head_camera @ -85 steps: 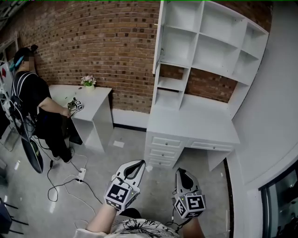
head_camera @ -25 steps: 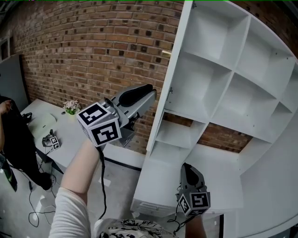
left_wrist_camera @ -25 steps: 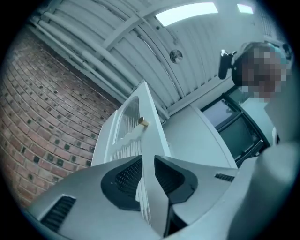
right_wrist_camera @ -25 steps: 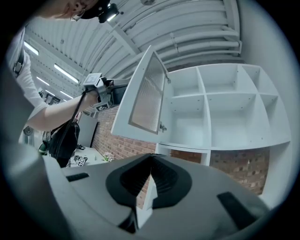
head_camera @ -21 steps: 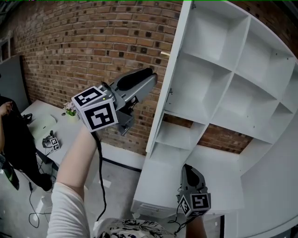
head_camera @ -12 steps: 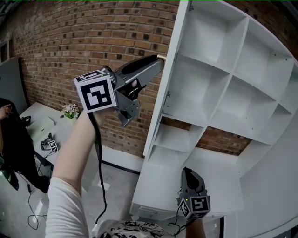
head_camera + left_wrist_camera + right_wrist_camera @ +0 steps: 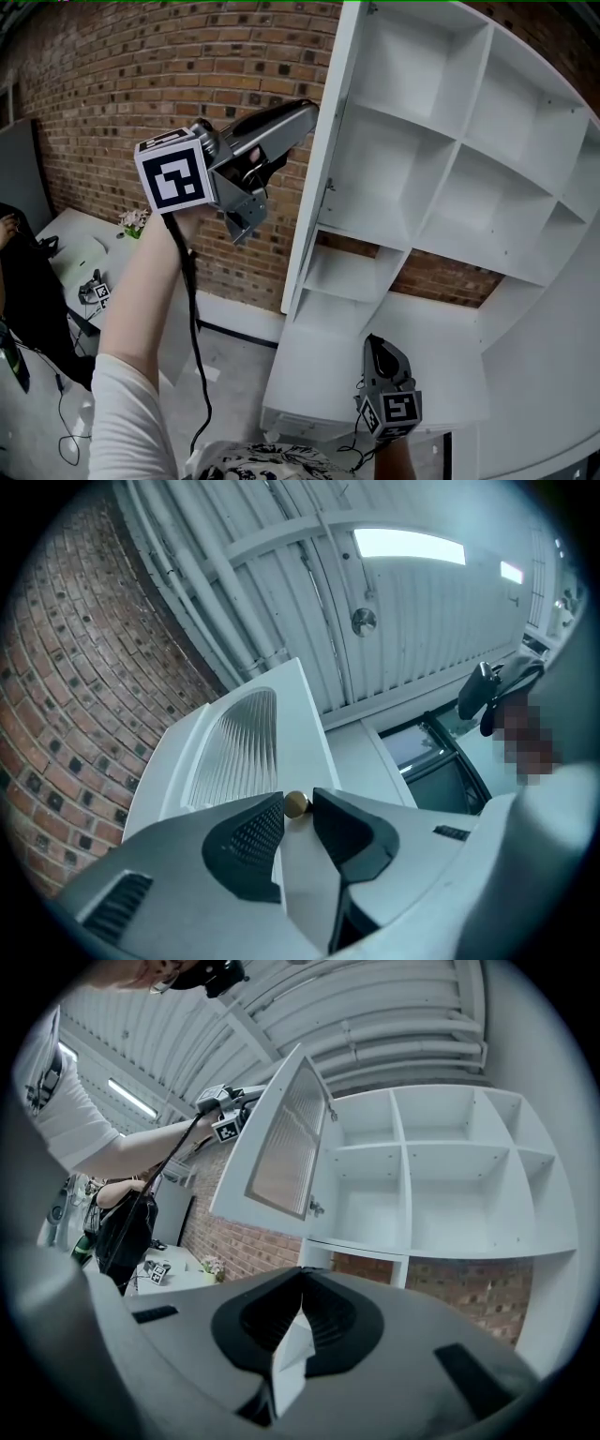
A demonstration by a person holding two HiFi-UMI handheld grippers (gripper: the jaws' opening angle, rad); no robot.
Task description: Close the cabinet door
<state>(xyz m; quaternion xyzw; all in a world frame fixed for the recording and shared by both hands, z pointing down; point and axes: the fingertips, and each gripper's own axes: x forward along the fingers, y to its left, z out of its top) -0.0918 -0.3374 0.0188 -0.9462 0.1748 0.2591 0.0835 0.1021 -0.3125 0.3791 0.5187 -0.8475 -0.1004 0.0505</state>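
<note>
Brick wall (image 7: 141, 75) fills the upper left; we note the cabinet door (image 7: 323, 150) swung open, edge-on at frame centre. Left hand-held gripper (image 7: 307, 112) is at its brass knob (image 7: 295, 804), jaws closing around it, not yet clamped. Right hand-held gripper (image 7: 374, 341), lower centre, has its jaws together and holds nothing.

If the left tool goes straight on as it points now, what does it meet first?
The left tool would likely meet the small round brass knob on the white cabinet door, now between its closing jaws.
</note>
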